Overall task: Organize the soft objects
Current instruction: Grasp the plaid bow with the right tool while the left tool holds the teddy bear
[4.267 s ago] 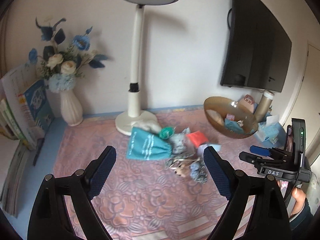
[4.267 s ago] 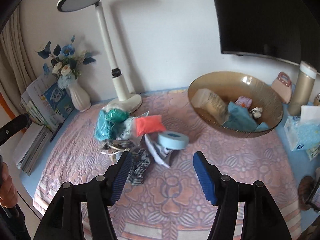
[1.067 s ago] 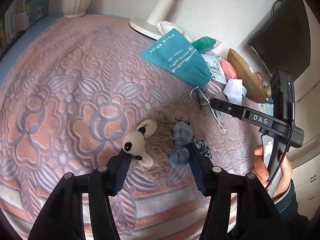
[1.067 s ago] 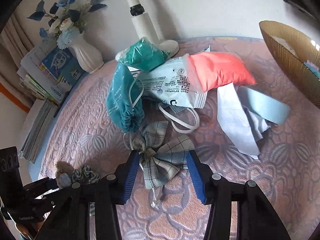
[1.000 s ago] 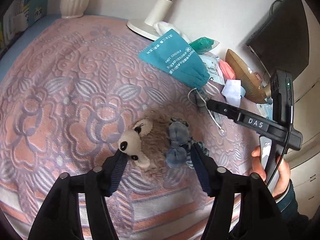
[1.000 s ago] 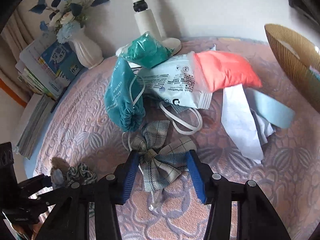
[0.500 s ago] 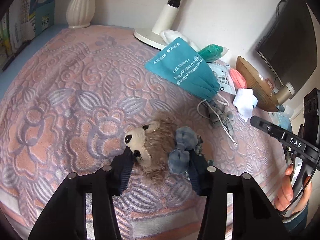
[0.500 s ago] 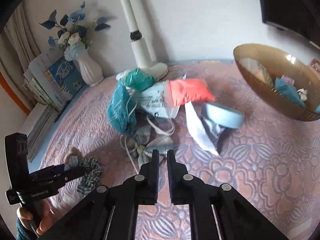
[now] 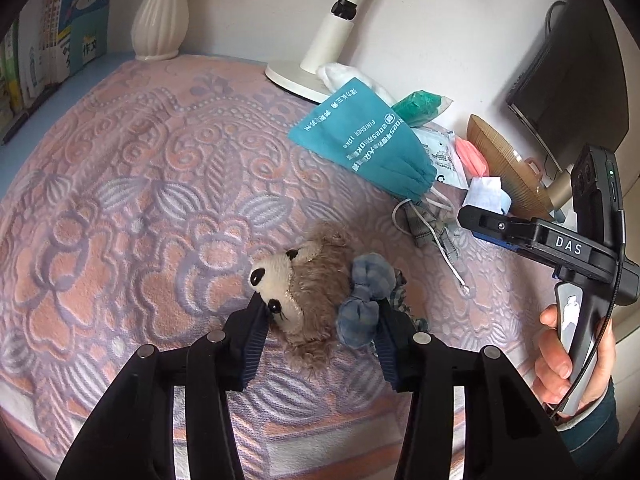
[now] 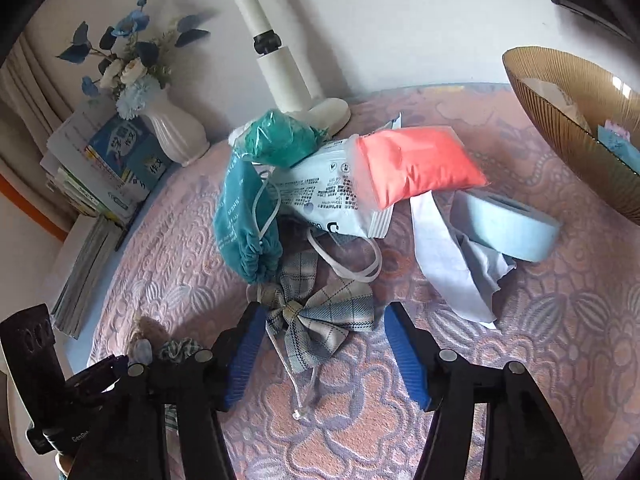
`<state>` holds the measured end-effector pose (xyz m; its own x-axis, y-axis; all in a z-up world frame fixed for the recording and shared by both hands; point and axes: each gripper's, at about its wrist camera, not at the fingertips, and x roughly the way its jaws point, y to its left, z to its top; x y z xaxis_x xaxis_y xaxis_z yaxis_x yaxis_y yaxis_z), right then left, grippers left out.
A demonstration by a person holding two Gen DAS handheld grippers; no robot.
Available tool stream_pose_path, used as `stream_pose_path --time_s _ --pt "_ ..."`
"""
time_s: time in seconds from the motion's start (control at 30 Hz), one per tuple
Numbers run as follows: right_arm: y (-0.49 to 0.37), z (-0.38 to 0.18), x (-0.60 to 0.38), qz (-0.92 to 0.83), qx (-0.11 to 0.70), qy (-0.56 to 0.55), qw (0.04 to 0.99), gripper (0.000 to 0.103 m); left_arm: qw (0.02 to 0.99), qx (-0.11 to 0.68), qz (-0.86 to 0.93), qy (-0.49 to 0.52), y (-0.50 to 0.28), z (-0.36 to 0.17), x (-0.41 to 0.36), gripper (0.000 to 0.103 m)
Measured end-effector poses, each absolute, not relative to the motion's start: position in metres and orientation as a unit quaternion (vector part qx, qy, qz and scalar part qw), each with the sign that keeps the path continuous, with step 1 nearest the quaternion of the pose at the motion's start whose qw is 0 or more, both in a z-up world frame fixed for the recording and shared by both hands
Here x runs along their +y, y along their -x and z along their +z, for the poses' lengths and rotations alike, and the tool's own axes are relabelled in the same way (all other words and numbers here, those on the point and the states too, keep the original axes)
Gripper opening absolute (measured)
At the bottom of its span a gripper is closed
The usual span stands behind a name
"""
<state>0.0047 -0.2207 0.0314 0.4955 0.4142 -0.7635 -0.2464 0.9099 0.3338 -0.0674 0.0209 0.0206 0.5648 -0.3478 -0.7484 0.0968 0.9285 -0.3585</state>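
Note:
In the left wrist view my left gripper (image 9: 320, 320) is closed around a brown plush hedgehog (image 9: 308, 280) with a blue scrunchie (image 9: 364, 296) beside it, pads touching both sides, on the pink patterned cloth. In the right wrist view my right gripper (image 10: 324, 344) is open, its blue pads on either side of a plaid bow (image 10: 316, 316) that lies on the cloth. Beyond it is a pile: teal mask (image 10: 244, 216), pale blue mask packet (image 10: 328, 196), coral packet (image 10: 416, 164), green packet (image 10: 280, 140), light blue band (image 10: 504, 224).
A brown ribbed bowl (image 10: 560, 116) with items stands at the right. A white lamp base (image 10: 312, 108), a vase of blue flowers (image 10: 168, 132) and stacked books (image 10: 100, 168) line the back left. A dark monitor (image 9: 576, 80) hangs at the right.
My right gripper was shut half a second ago; now it is open and down around the plaid bow. My left gripper has stayed closed around the plush hedgehog and shifted slightly.

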Motion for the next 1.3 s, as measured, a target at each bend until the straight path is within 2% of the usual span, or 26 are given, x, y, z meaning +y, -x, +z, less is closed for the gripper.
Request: stream_pose_path --time_s 0.17,0.23,0.27,0.3,0.5,0.57,0.7,0.77,0.83,0.9,0.93,1.0,1.07,1.17,1.23,1.27,1.3 --pt "-0.012 0.028 -0.212 0.178 0.475 -0.066 0.859 0.060 0.874 0.448 -0.127 0.140 0.067 0.021 0.021 0.045" --pt "-0.017 0.020 -0.201 0.182 0.483 -0.053 0.855 0.051 0.873 0.448 -0.128 0.141 0.067 0.021 0.022 0.045" --pt "-0.016 0.019 -0.197 0.173 0.478 -0.036 0.860 0.043 0.873 0.448 -0.128 0.141 0.068 0.021 0.022 0.045" --pt "-0.013 0.021 -0.189 0.166 0.468 -0.008 0.868 0.027 0.873 0.448 -0.128 0.141 0.068 0.021 0.022 0.045" --pt "0.022 0.048 -0.190 0.143 0.399 0.034 0.905 0.026 0.873 0.448 -0.128 0.141 0.067 0.021 0.022 0.045" --pt "0.033 0.059 -0.211 0.137 0.388 0.006 0.911 0.026 0.873 0.448 -0.128 0.142 0.068 0.021 0.021 0.045" --pt "0.053 0.063 -0.264 0.161 0.416 -0.093 0.890 0.026 0.873 0.449 -0.127 0.143 0.068 0.021 0.022 0.045" --pt "0.062 0.053 -0.281 0.167 0.448 -0.116 0.870 0.029 0.873 0.448 -0.127 0.142 0.069 0.021 0.021 0.045" --pt "0.068 0.041 -0.291 0.170 0.472 -0.129 0.856 0.045 0.872 0.448 -0.134 0.144 0.069 0.021 0.020 0.051" --pt "0.072 0.028 -0.299 0.148 0.499 -0.122 0.845 0.046 0.870 0.449 -0.140 0.146 0.070 0.022 0.021 0.056" --pt "0.074 0.024 -0.303 0.139 0.502 -0.122 0.845 0.051 0.868 0.451 -0.142 0.147 0.071 0.023 0.022 0.060" --pt "0.079 0.024 -0.314 0.144 0.495 -0.136 0.846 0.065 0.863 0.457 -0.152 0.154 0.073 0.026 0.022 0.082" --pt "0.084 0.030 -0.320 0.135 0.488 -0.131 0.853 0.073 0.864 0.459 -0.140 0.153 0.073 0.029 0.021 0.092" --pt "0.088 0.040 -0.319 0.138 0.473 -0.110 0.863 0.077 0.864 0.471 -0.109 0.142 0.062 0.026 0.018 0.091" --pt "0.087 0.046 -0.308 0.152 0.469 -0.098 0.865 0.077 0.869 0.469 -0.093 0.128 0.057 0.026 0.013 0.084" --pt "0.086 0.046 -0.303 0.158 0.468 -0.093 0.865 0.078 0.871 0.469 -0.089 0.117 0.056 0.026 0.009 0.063" --pt "0.086 0.045 -0.298 0.164 0.467 -0.082 0.865 0.078 0.871 0.473 -0.084 0.101 0.055 0.026 0.004 0.049"
